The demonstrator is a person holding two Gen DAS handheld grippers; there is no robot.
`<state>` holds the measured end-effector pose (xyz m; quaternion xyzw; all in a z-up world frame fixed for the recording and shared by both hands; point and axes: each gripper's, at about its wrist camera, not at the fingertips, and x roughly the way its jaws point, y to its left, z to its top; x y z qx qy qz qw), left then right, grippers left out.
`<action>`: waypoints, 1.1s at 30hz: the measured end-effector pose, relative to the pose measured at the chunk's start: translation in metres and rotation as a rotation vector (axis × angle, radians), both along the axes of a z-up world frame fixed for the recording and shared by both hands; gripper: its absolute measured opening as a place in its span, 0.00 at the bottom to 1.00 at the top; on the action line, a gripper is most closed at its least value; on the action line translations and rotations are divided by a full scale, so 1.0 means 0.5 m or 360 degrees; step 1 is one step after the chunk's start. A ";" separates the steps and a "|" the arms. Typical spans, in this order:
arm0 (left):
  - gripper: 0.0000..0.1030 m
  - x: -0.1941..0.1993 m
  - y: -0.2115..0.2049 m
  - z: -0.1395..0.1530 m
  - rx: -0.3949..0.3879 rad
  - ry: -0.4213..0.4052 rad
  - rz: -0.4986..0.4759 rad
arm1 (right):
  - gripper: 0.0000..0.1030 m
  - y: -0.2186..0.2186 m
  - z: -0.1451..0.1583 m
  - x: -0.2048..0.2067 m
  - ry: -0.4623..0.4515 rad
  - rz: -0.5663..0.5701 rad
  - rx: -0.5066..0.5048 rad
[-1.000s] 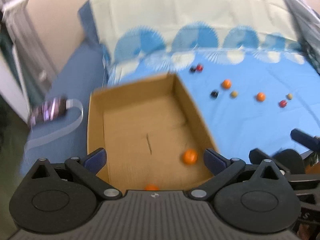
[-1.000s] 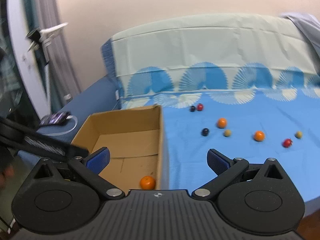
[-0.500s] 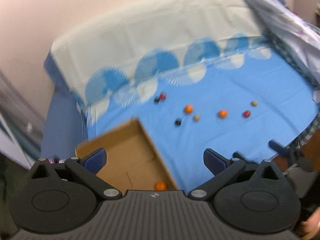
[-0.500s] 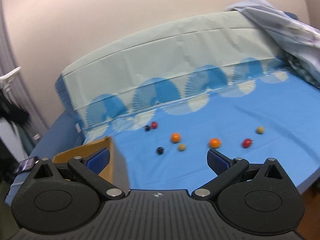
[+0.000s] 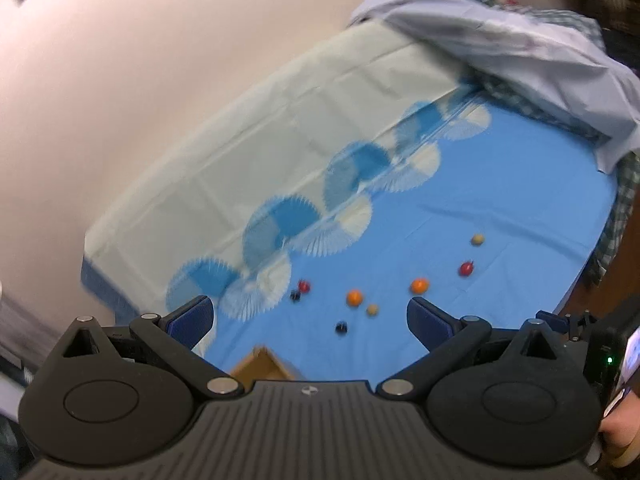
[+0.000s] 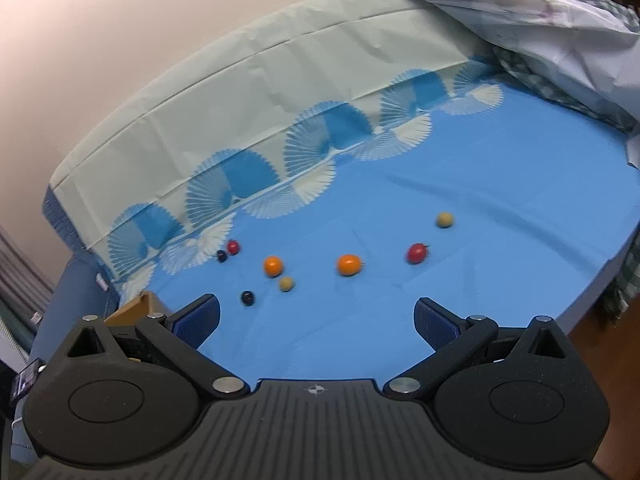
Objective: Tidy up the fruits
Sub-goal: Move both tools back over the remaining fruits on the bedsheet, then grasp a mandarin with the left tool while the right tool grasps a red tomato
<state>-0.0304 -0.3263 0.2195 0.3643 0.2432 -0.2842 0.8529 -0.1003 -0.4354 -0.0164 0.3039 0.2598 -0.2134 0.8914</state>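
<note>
Both jaws are held wide apart and empty: the left hand-held gripper (image 5: 308, 316) is poised above a corner of the cardboard box (image 5: 262, 364), the right hand-held gripper (image 6: 316, 316) over the blue bed sheet (image 6: 480, 184). Beyond them, small fruits are scattered well apart on the sheet: a dark berry (image 6: 247, 298), two oranges (image 6: 273, 266) (image 6: 349, 265), a red fruit (image 6: 416, 253), and farthest, a yellowish one (image 6: 444, 219).

Just a bed (image 6: 460, 184) with a blue fan-print sheet, scattered with small fruits (image 6: 273, 266): two orange, two red, two dark, two tan. Cardboard box (image 6: 138, 306) corner at left edge, rumpled blanket (image 6: 540, 12) far right.
</note>
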 end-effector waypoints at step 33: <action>1.00 0.456 -0.300 -0.646 -0.0097 0.0693 0.0034 | 0.99 -0.259 -0.281 0.206 0.0267 -0.0192 -0.0183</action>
